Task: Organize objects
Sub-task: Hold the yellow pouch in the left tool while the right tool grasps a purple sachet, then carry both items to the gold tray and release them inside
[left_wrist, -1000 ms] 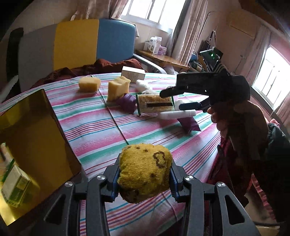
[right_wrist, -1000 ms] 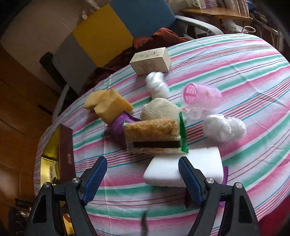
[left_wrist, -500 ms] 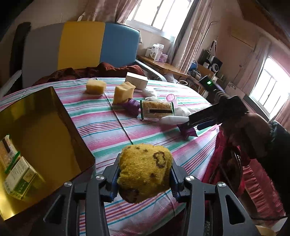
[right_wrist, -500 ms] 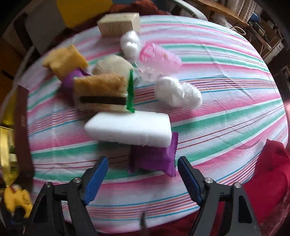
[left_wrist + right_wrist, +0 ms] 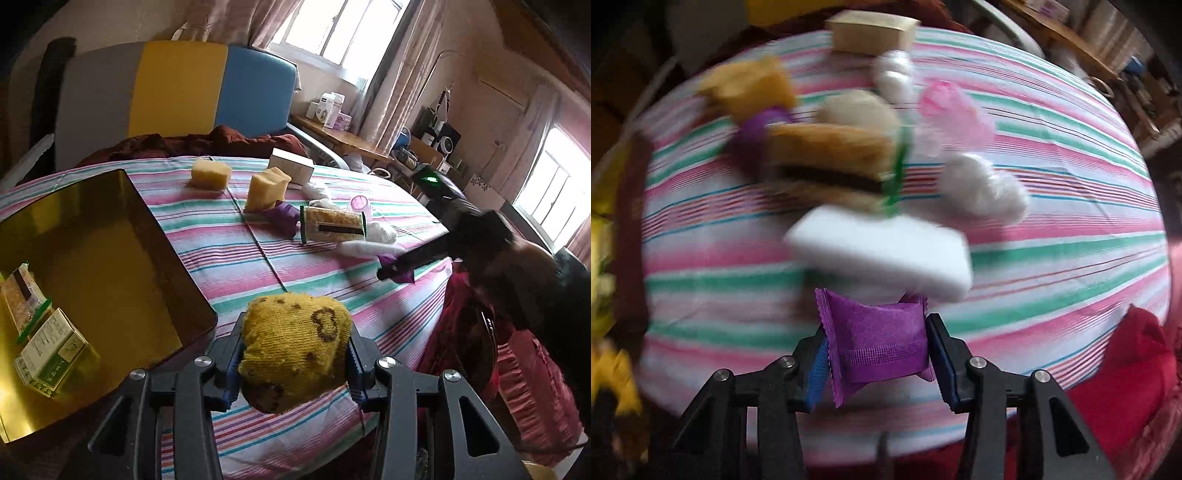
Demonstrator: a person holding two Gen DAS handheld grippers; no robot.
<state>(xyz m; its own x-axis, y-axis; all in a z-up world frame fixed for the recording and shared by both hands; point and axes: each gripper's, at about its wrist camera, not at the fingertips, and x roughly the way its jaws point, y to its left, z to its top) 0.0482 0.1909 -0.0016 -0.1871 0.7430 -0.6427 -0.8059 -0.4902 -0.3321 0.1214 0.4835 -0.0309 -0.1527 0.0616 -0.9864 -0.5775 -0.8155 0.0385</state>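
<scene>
Two tongs: our left tongs grip a yellow sponge beside the gold box; our right tongs have just closed across a purple packet.

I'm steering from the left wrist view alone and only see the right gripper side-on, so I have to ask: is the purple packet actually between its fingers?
Observer: Yes. In the right wrist view the purple packet sits between the blue pads of the right gripper. Its jaws have just been closing, and both pads look to be touching the packet.
Operator: Gripped across which sides?
Observer: Across its width. One crimped edge sticks out past the pad on the picture's left.
Operator: Anything crowding it?
Observer: The white sponge block lies right behind it. Its near edge touches or overlaps the packet's far end, and the blur hides which.
</scene>
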